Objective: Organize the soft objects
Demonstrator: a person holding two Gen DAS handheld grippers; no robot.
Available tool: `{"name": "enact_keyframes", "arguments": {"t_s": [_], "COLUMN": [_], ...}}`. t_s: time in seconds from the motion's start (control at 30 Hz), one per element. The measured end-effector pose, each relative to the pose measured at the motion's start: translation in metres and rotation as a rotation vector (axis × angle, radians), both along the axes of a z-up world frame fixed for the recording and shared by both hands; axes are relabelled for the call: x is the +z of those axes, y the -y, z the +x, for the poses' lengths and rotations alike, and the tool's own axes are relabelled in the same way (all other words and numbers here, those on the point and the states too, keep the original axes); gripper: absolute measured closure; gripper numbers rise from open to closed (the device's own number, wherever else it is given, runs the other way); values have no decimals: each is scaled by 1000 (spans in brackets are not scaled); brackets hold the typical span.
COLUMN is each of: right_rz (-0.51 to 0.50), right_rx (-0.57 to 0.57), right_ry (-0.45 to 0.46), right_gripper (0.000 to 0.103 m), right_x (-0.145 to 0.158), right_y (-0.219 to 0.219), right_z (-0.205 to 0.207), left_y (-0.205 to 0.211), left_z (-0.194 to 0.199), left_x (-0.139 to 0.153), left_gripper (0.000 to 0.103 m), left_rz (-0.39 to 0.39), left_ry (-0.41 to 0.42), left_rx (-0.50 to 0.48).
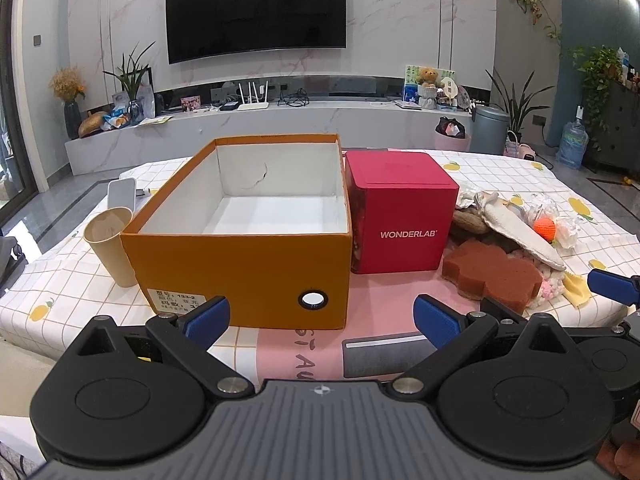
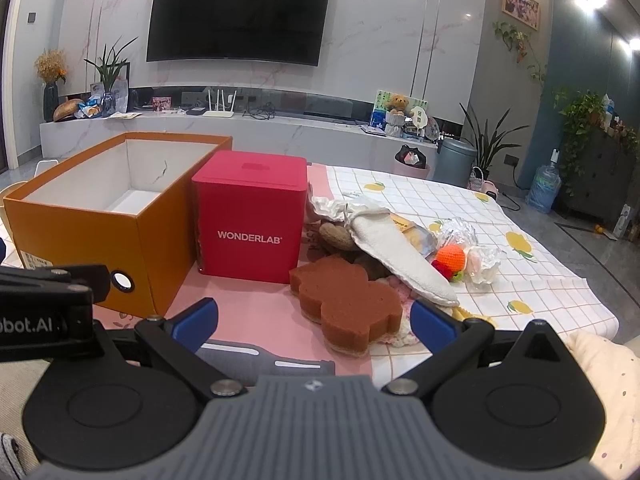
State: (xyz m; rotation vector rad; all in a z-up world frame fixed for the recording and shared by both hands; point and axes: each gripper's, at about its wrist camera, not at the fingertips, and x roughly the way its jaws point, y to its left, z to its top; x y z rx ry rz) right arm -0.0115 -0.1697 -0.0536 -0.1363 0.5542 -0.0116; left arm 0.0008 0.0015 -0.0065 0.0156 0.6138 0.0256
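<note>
Partly hidden: pile items under white cloth (image 2: 404, 256) behind brown sponge (image 2: 348, 300). Both grippers' jaws spread, empty.

- The red box (image 1: 400, 212) says "WONDERLAB" in white letters on its front. It stands ahead of the left claw (image 1: 322, 316), a bit to the right.
- The orange box (image 1: 240, 248) has a white sticker (image 1: 176, 300) low on its front, just ahead of the left claw's left finger. The number "133-2" can be read on it. The other signs on it are too small to tell.
- The pink mat (image 1: 296, 356) right under the left claw shows big letters that look like "AU". The rest is hidden.
- The black arm (image 2: 40, 320) to the left of the right claw (image 2: 314, 322) says "bot.AI" in white. Its start is cut off.
</note>
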Motion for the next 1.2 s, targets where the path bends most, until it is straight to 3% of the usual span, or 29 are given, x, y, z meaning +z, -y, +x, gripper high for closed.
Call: {"name": "enact_keyframes", "arguments": {"t_s": [0.87,1.2], "right_rz": [-8,-73], "right_rx": [3,-70], "right_ry": [-46,15], "right_gripper": [3,3], "right_x": [-8,13], "right_y": [-2,17], "right_z": [4,7], "left_y": [3,20], "left_z": [1,19], "left_x": [-5,8], "left_gripper": [0,0], "left_rz": [23,-47], "left_ry": [-13,42], "left_rx": [-15,-91]}}
